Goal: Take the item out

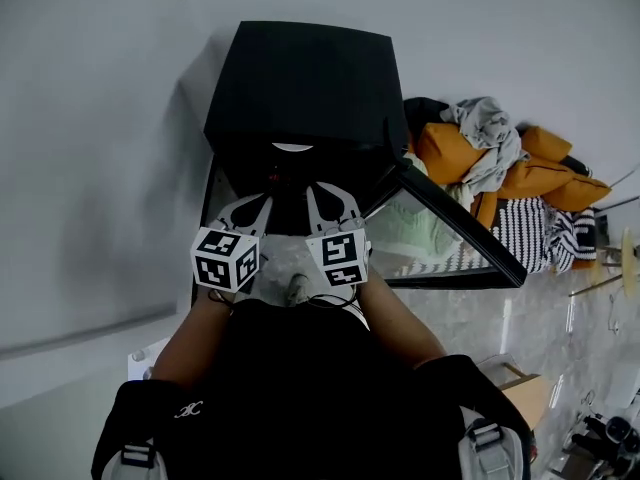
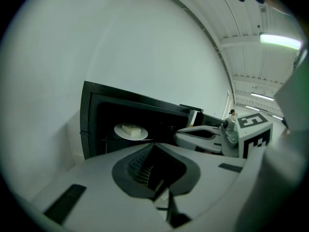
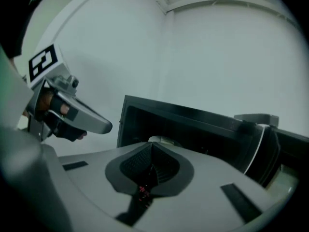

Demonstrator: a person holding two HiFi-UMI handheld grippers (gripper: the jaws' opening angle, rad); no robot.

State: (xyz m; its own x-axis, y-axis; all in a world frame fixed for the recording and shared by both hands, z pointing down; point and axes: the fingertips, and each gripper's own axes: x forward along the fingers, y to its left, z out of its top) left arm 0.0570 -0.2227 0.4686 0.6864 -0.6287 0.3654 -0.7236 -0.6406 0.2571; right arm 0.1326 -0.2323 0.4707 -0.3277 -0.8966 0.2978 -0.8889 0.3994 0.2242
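Note:
A black oven [image 1: 300, 88] stands against the white wall with its glass door [image 1: 440, 230] swung open to the right. Inside it, a white plate [image 2: 130, 132] carries a pale block-shaped item [image 2: 129, 129]; the plate's rim [image 3: 161, 140] also peeks over the jaws in the right gripper view, and a sliver of the plate [image 1: 291, 148] shows from above. My left gripper [image 1: 250, 213] and right gripper [image 1: 333, 206] hover side by side just before the opening. The left gripper [image 2: 153, 146] is shut on nothing, and so is the right gripper [image 3: 151, 146].
A heap of orange and grey clothes [image 1: 500, 163] and a striped cloth [image 1: 548, 233] lie right of the oven, behind the open door. The white wall runs along the left and back. A cardboard box [image 1: 525, 393] sits on the marbled floor at lower right.

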